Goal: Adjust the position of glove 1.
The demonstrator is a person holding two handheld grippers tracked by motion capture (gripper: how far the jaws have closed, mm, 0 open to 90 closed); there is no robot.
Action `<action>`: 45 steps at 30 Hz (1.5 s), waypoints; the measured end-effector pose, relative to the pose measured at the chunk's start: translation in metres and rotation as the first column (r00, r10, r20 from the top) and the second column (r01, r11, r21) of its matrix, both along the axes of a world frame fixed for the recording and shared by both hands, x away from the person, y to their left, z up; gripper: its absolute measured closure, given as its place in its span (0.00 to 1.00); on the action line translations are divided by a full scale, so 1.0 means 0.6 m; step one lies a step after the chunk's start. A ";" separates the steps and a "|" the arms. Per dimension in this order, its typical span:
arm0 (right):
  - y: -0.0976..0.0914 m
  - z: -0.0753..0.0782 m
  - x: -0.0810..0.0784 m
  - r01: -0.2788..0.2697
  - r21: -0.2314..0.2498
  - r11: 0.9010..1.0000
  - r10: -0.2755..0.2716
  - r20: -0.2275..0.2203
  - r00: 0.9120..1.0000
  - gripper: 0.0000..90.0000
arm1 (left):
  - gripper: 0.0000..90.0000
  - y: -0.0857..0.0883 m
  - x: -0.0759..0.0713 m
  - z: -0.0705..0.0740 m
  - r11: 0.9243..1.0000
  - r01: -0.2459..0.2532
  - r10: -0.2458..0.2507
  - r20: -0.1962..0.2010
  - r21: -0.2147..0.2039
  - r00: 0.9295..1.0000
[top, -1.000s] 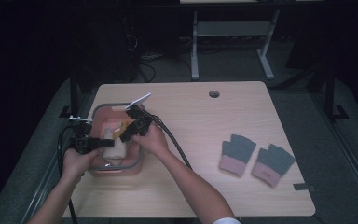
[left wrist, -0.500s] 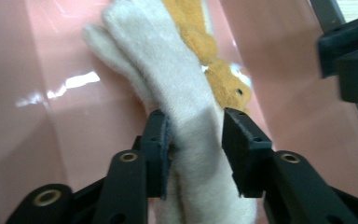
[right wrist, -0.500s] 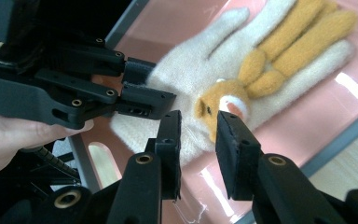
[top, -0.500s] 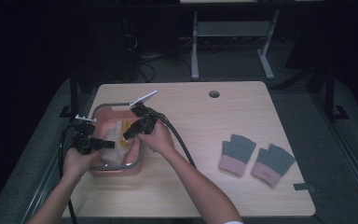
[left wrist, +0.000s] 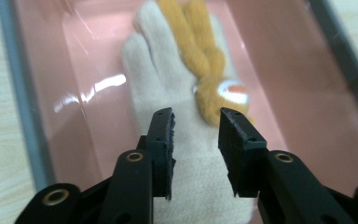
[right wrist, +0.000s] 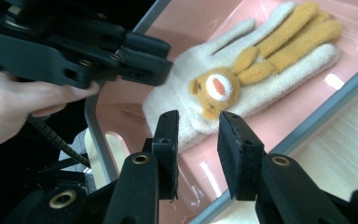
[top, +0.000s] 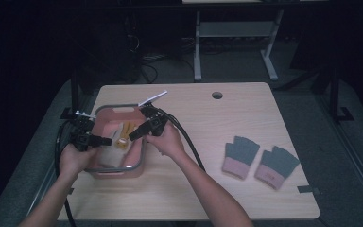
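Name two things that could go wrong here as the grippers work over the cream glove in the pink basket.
1. The left gripper and right gripper hover close together over the cream glove, so they might collide.
2. Neither grips the glove; a jaw could snag the pink basket's rim and drag it.

One pink tray [top: 105, 116], one cream glove [left wrist: 177, 107], two grey gloves [top: 240, 153]
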State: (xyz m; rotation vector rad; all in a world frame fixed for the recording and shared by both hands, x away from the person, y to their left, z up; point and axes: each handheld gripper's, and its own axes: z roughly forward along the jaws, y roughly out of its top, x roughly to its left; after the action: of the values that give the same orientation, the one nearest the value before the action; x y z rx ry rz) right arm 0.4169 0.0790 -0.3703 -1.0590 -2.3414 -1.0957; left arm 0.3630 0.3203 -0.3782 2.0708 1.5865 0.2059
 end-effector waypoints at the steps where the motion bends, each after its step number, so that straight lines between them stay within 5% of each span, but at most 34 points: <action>1: -0.002 0.001 -0.001 0.005 0.006 1.000 -0.005 0.000 1.000 0.76 | 0.73 -0.003 0.002 -0.004 1.000 0.011 -0.011 -0.017 0.013 1.000; 3: -0.005 0.002 -0.001 0.000 0.008 1.000 0.000 0.002 1.000 0.76 | 0.73 -0.007 0.004 -0.010 0.999 0.038 -0.036 -0.041 0.037 0.999; 4: -0.009 0.002 -0.002 0.003 0.011 1.000 -0.003 0.002 1.000 0.76 | 0.72 -0.013 0.006 -0.015 0.995 0.047 -0.043 -0.044 0.093 0.998; 8: -0.015 0.003 -0.005 0.007 0.013 1.000 -0.007 0.002 1.000 0.76 | 0.71 -0.022 0.011 -0.024 0.991 0.058 -0.050 -0.074 0.119 0.996; 12: -0.021 0.006 -0.008 0.006 0.017 1.000 -0.006 0.004 1.000 0.75 | 0.70 -0.023 0.010 -0.019 0.991 0.061 -0.055 -0.056 0.119 0.997; 30: -0.063 0.020 -0.019 0.014 0.025 1.000 -0.015 0.035 0.999 0.70 | 0.61 -0.048 -0.003 0.031 0.996 0.084 -0.081 0.096 -0.018 0.992; 45: -0.117 0.028 -0.033 0.057 0.005 0.998 -0.057 0.055 0.997 0.65 | 0.58 -0.089 -0.017 0.055 0.991 0.122 -0.112 0.155 -0.057 0.981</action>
State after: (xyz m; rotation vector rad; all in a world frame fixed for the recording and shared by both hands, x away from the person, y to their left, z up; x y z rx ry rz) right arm 0.3969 0.0085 -0.3537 -1.1144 -2.3648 -1.1633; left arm 0.3526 0.2667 -0.3451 2.0390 1.3590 0.2593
